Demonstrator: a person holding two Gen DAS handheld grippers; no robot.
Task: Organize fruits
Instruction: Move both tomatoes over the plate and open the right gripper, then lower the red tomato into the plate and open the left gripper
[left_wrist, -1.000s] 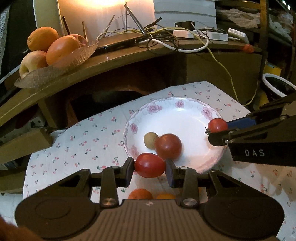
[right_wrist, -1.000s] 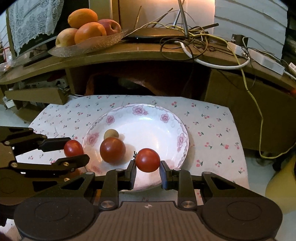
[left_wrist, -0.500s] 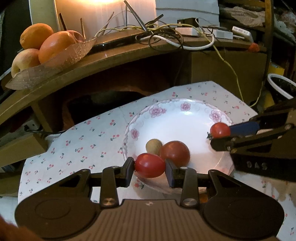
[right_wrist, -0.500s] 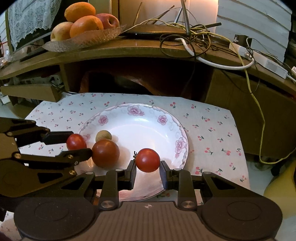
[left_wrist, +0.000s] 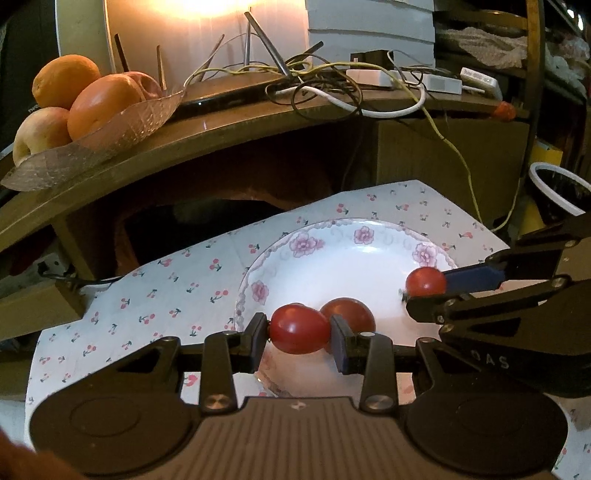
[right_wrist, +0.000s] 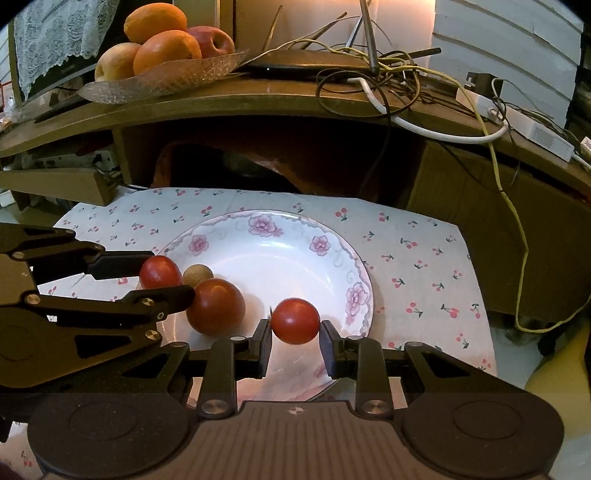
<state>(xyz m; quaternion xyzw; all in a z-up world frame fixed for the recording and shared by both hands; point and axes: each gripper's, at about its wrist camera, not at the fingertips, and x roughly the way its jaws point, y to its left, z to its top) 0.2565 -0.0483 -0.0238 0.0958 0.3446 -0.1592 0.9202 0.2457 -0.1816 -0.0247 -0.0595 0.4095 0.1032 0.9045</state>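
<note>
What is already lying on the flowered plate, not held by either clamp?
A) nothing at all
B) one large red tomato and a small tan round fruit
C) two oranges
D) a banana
B: in the right wrist view a large red tomato and a small tan fruit lie on the plate, while the left gripper and right gripper each clamp a smaller tomato.

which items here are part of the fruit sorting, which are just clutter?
In play:
left gripper and its tomato
right gripper and its tomato
large tomato
small tan fruit
floral plate

Clutter:
cables
glass fruit dish
cherry-print cloth
</note>
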